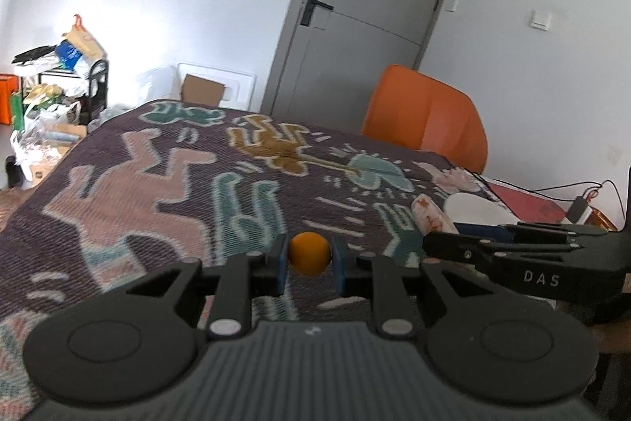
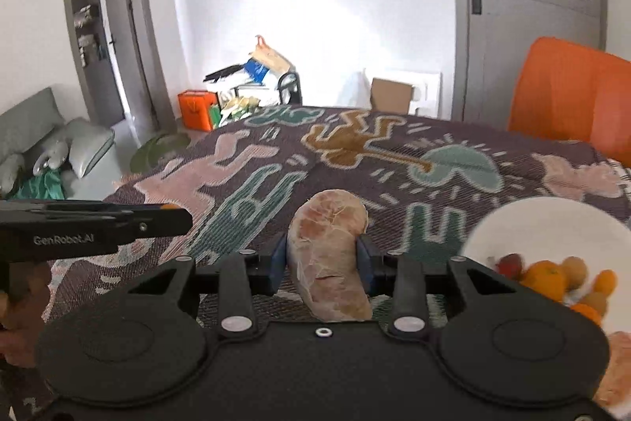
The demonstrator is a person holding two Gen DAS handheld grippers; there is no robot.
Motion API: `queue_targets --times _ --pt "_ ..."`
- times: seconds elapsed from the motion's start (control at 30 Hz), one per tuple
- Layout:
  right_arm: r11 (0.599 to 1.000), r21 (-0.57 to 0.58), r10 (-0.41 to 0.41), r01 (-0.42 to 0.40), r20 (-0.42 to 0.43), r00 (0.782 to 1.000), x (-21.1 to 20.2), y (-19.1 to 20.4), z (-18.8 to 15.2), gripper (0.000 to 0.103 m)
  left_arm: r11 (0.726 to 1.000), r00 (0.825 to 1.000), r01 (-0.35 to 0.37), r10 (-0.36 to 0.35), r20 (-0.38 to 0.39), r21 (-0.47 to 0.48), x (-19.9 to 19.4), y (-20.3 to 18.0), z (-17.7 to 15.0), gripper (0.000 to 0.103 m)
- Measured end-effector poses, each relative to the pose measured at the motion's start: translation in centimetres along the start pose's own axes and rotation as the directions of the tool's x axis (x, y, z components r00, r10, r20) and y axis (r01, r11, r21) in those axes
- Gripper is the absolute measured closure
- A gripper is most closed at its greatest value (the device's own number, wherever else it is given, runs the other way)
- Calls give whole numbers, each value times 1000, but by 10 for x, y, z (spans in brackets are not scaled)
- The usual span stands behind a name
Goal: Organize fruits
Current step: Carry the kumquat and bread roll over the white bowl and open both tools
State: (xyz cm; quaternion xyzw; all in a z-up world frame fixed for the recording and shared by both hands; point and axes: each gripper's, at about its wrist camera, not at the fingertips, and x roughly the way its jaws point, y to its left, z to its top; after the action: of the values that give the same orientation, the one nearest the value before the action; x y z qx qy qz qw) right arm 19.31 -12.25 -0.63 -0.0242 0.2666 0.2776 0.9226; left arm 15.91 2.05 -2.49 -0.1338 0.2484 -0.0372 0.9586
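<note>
Patterned blanket (image 2: 394,152); plate (image 2: 532,223) of blurred fruit, edge-cropped.

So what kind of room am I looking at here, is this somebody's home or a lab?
Most likely a lived-in home. A grey sofa with cushions stands by an open doorway, a patterned woven cloth covers the table, and a rack piled with bags and boxes sits against the wall.
</note>
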Motion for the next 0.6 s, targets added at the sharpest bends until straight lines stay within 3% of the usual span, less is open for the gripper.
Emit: queue_targets --times 0.6 --pt "983 99 -162 156 58 985 -53 -69 -15 68 990 994 112 -112 -7 90 22 -73 4 82"
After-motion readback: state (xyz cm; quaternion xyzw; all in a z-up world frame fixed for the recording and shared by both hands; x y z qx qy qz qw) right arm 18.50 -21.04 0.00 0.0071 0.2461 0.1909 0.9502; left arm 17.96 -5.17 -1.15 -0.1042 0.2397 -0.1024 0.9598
